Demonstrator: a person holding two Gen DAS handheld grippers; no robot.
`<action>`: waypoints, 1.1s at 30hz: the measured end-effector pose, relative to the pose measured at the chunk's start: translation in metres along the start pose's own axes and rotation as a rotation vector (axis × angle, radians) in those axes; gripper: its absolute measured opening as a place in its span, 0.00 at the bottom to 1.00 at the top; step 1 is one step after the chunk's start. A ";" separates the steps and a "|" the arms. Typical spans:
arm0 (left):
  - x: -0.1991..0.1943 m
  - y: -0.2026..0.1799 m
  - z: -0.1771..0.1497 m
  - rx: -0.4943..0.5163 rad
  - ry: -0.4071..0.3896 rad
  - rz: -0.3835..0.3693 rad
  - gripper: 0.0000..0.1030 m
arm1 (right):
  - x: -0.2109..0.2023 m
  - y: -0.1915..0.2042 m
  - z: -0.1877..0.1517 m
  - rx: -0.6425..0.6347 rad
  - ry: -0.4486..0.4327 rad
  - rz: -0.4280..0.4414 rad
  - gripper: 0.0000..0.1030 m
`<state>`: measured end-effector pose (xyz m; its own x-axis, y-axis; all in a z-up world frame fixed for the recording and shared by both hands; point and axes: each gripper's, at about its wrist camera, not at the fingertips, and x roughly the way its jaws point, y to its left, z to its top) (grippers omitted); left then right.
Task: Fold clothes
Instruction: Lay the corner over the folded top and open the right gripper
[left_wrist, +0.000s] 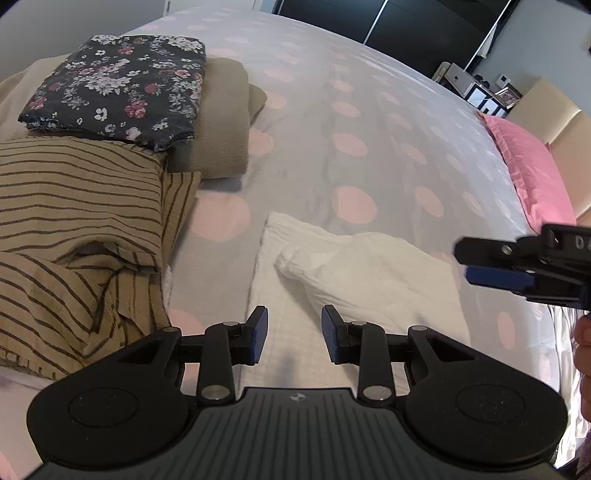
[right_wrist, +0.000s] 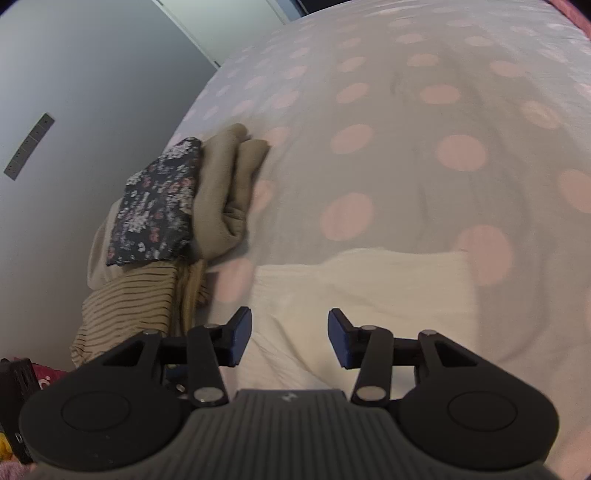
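White ribbed cloth, a partly folded garment, lies on the grey bedspread with pink dots, filling the middle of the left wrist view. The left gripper hangs over the garment's near edge with its jaws apart and nothing between them. At nine o'clock sits a rumpled tan striped shirt. Past it, toward ten o'clock, a folded dark floral piece rests on top of a folded beige blanket. At three o'clock the right gripper comes in from the edge, above the garment's right side; from here its blue pads look close together, though the angle makes the gap hard to judge. A pink pillow lies at two o'clock along the bed's far edge.

From the right wrist view, the right gripper shows its jaws spread wide, holding nothing, poised over the white garment that stretches across the centre. At nine o'clock the striped shirt bunches at the bed's edge, with the floral piece and beige blanket stacked just beyond it toward ten o'clock. The dotted bedspread fills twelve to three o'clock, slightly blurred.
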<state>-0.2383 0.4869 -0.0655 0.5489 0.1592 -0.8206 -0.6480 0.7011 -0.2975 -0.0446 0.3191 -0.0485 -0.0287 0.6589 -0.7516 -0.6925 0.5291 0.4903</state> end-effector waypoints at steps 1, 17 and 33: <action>-0.001 -0.002 -0.002 0.005 0.000 -0.005 0.28 | -0.006 -0.006 -0.003 0.000 0.001 -0.016 0.49; -0.022 -0.027 -0.040 0.052 0.033 -0.085 0.28 | -0.054 -0.096 -0.095 0.190 0.138 -0.071 0.52; -0.038 -0.008 -0.057 0.000 0.039 -0.034 0.28 | -0.042 0.035 -0.175 -0.316 0.163 0.127 0.11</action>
<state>-0.2838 0.4357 -0.0594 0.5498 0.1080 -0.8283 -0.6294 0.7055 -0.3258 -0.1942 0.2162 -0.0769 -0.2252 0.6017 -0.7663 -0.8635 0.2411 0.4430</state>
